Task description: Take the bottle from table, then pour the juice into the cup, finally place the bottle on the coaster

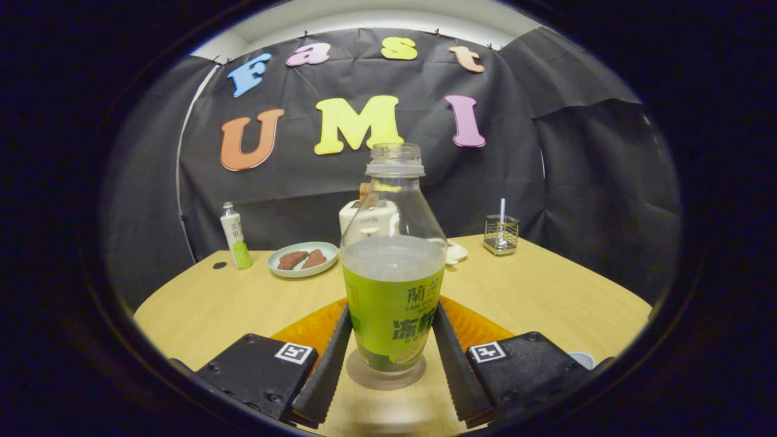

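Bottle (393,267) is seen standing upright on the counter (546,297), uncapped, with clear liquid up to about the top of its green label. It is placed between the two fingers (328,364) of the gripper (391,364), whose jaws are set narrow around the lower part of the bottle; each finger is seen right against a side of the label, though whether both are pressing on it cannot be told. An orange mat (312,328) is laid on the counter just behind the bottle and is partly hidden by the fingers. Beyond the bottle, a plate (303,259) with two brown pieces on it is found, and further off toward the booth wall a small white bottle (235,237) is stood. A white object (358,215) is partly hidden behind the bottle's shoulder. A wire holder (501,233) with a stick in it is set well apart on the other side.
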